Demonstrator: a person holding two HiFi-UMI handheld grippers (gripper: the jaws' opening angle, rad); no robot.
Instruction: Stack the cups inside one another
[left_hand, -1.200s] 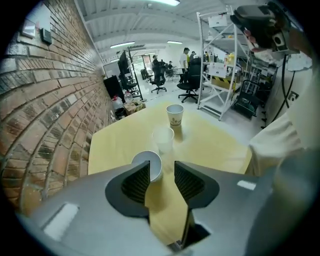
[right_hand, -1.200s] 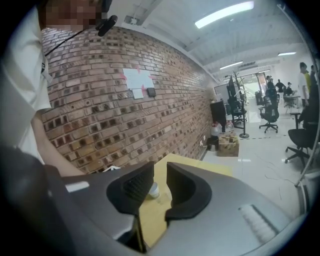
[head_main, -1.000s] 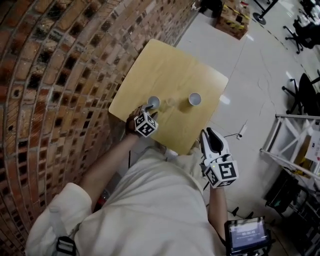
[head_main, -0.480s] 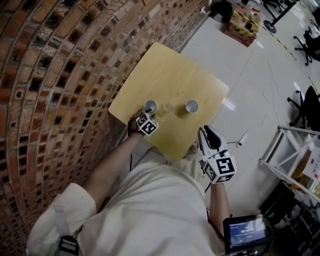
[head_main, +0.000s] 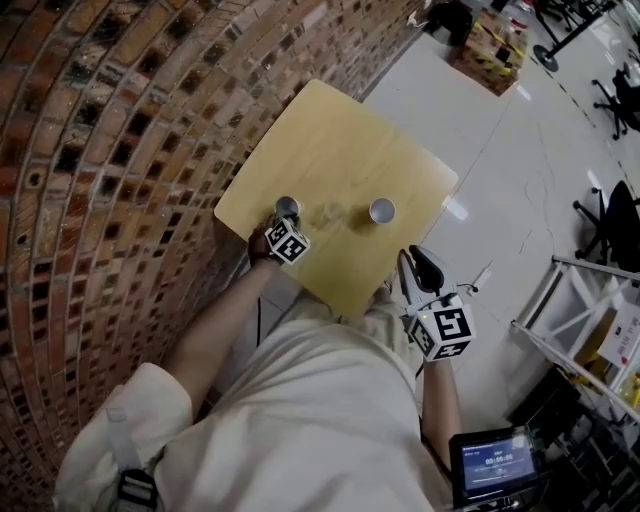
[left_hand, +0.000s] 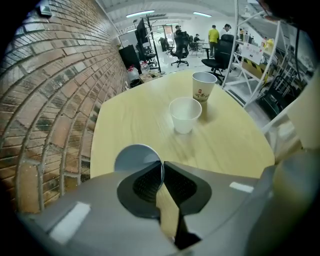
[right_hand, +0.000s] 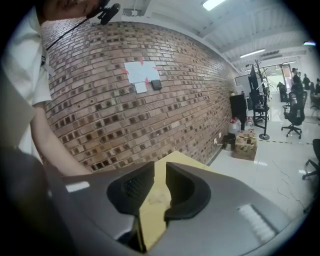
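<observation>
The left gripper has just been closing its jaws, and they now stand pressed together on the thin wall of a grey paper cup: one jaw is inside the mouth, the other outside, at the part of the rim nearest the gripper's right. The gripper points steeply down, and the cup stands upright on the wooden counter, mouth up, directly under and slightly left of the jaws.

Ahead of this gripper and a little to its right stands a white cup, also upright, its long axis vertical and its mouth open to the ceiling. I judge this to be the relation the next move turns on: the held cup would have to rise, travel forward and right, and come down along that vertical axis. Farther along the same line, behind the white one, is a printed paper cup, upright too. That makes three cups, none yet nested.

The right gripper holds nothing. Its jaws stand a narrow gap apart with only bare counter showing between them. It hangs off the counter's near edge by the person's body, so the left hand is clearly nearer all three cups. A brick wall runs along the left gripper's left.
</observation>
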